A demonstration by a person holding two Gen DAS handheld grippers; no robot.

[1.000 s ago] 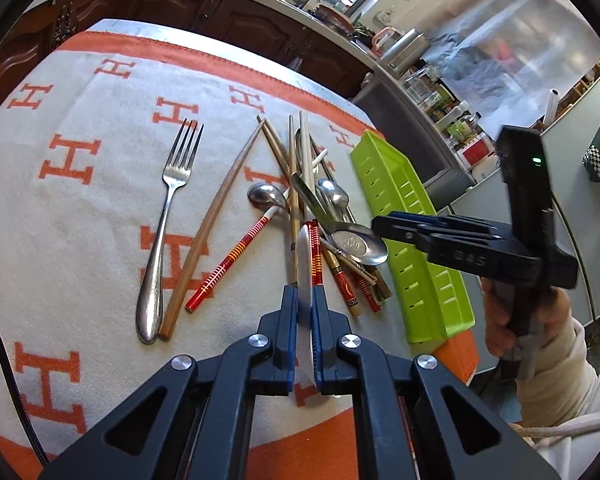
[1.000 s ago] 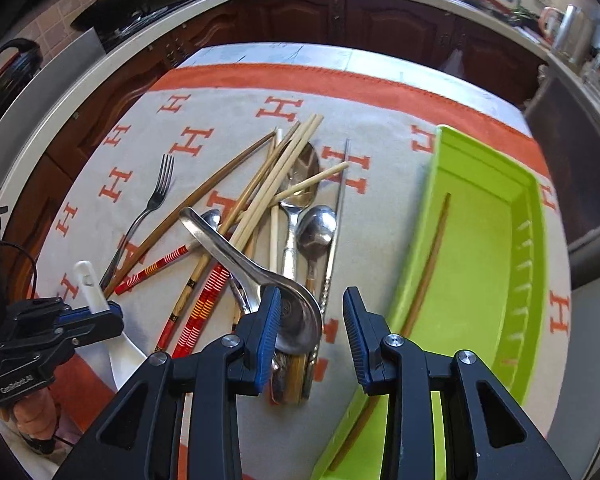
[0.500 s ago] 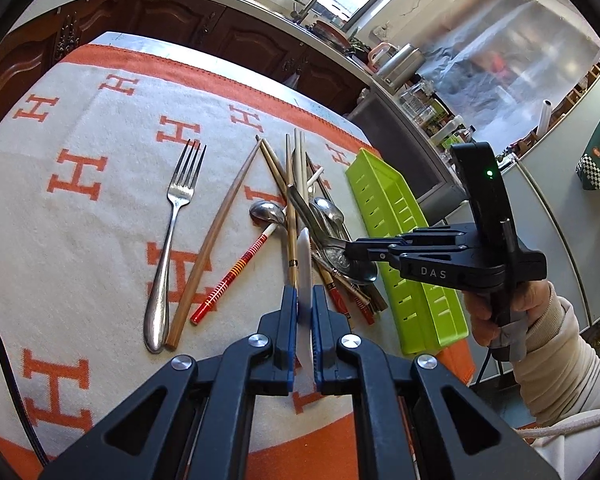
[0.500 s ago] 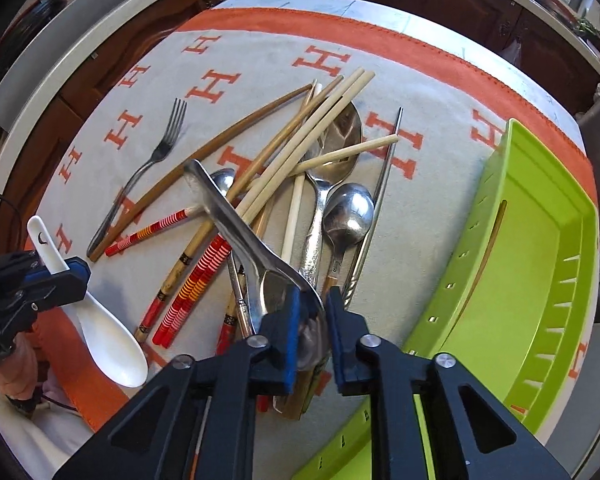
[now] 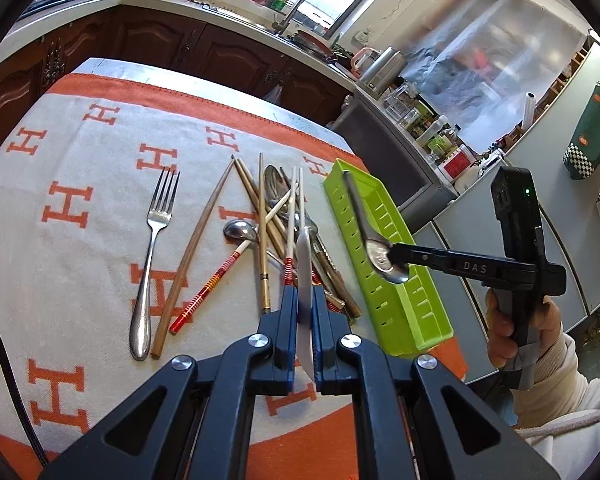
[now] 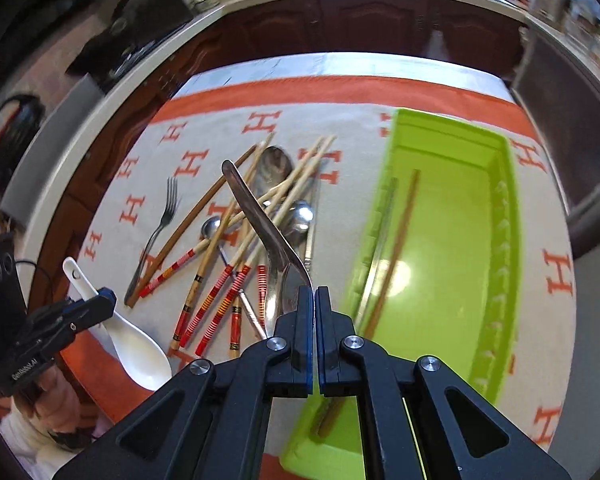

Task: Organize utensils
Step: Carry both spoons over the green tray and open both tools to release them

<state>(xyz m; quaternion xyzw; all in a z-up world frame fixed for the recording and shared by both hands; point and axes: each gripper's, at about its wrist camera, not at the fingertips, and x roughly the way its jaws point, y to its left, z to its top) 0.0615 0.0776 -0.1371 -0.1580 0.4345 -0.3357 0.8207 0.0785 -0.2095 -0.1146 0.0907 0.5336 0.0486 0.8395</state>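
Observation:
My left gripper [image 5: 305, 300] is shut on a white ceramic spoon [image 5: 305, 280], held above the near edge of the cloth; the right wrist view shows that white spoon [image 6: 134, 340] at lower left. My right gripper [image 6: 314, 294] is shut on the bowl of a bent-handled metal spoon [image 6: 260, 216], lifted off the pile. From the left wrist, that metal spoon [image 5: 364, 224] hangs over the green tray [image 5: 404, 300]. A heap of chopsticks and spoons [image 5: 276, 220] lies mid-cloth, with a fork [image 5: 152, 256] to its left.
The green tray [image 6: 504, 240] holds one brown chopstick [image 6: 396, 248] and lies at the cloth's right end. A long brown chopstick [image 5: 192, 256] lies between the fork and the heap. Dark kitchen cabinets [image 5: 220, 56] stand behind the table. A hand and cream sleeve [image 5: 540, 364] carry the right gripper.
My right gripper shut on the metal spoon's bowl, lifted it out of the heap and carried it right, over the green tray. My left gripper kept its hold on the white spoon and rose slightly.

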